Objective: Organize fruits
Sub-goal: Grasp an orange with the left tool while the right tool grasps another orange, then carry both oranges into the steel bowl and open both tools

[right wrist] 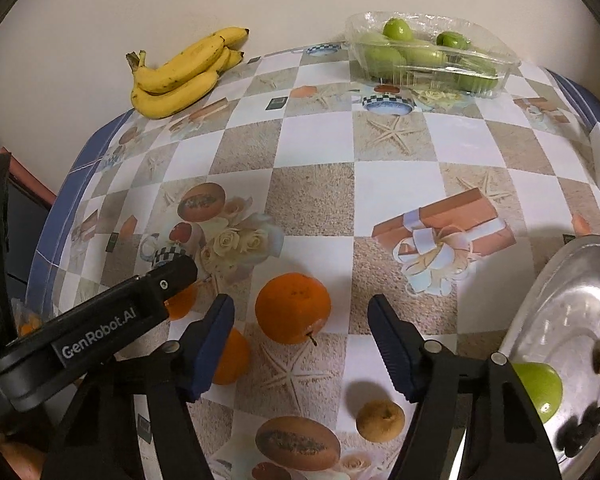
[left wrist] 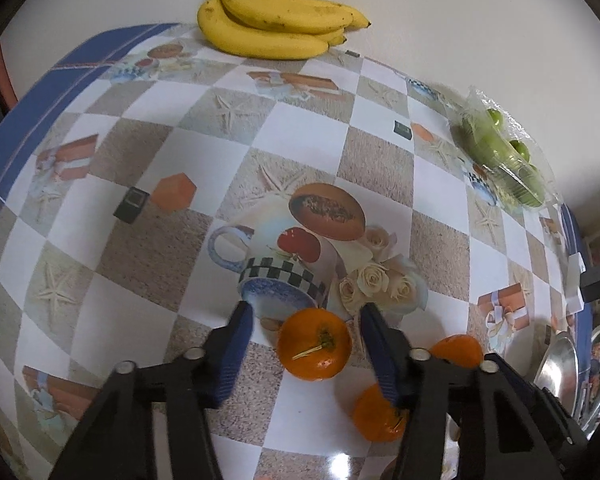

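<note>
In the left wrist view an orange with a stem (left wrist: 314, 344) lies on the patterned tablecloth between the blue pads of my left gripper (left wrist: 307, 314). A small gap shows on each side, so the gripper is open. Two more oranges (left wrist: 456, 350) (left wrist: 376, 416) lie to its right. In the right wrist view my right gripper (right wrist: 300, 302) straddles another orange (right wrist: 292, 308) without touching it, open. An orange (right wrist: 230, 356) sits half hidden behind its left finger.
Bananas (right wrist: 180, 72) and a clear box of green fruit (right wrist: 432, 52) rest by the far wall. A metal tray (right wrist: 572, 280) at the right holds a green apple (right wrist: 540, 388) and dark berries (right wrist: 584, 428). A brown fruit (right wrist: 380, 420) lies near. The left gripper's black casing (right wrist: 100, 320) crosses the lower left.
</note>
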